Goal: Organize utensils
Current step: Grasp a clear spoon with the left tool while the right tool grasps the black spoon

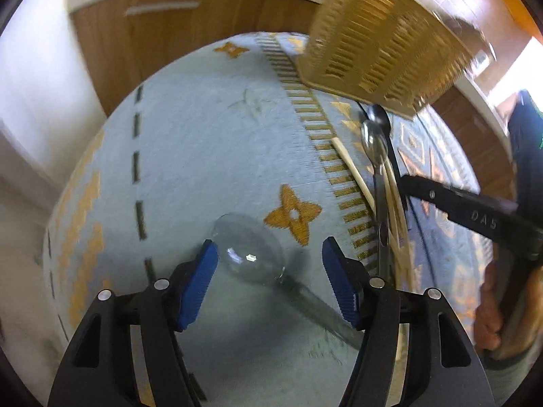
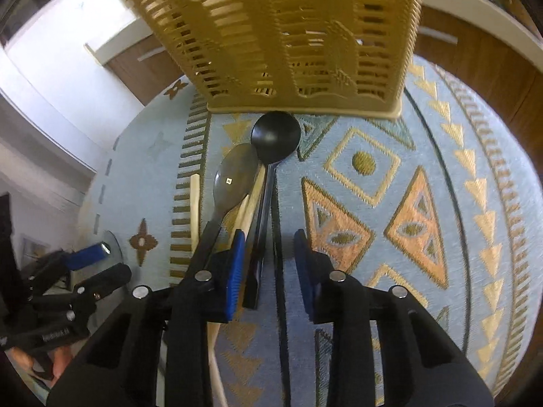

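Patterned rug offers clear room rightward; slatted basket stands at its far side; black ladle, grey spoon lie beside. Right gripper part-open astride ladle handle, gripping nothing; left gripper wide, straddling clear spoon.

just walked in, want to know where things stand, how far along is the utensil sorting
Barely started. Done: nothing visible in the slotted basket. In hand: the left gripper straddles the clear spoon, open; the right gripper straddles the black spoon handle, pads not yet pressing. Left: both of those, the grey spoon and the chopsticks lie on the rug.
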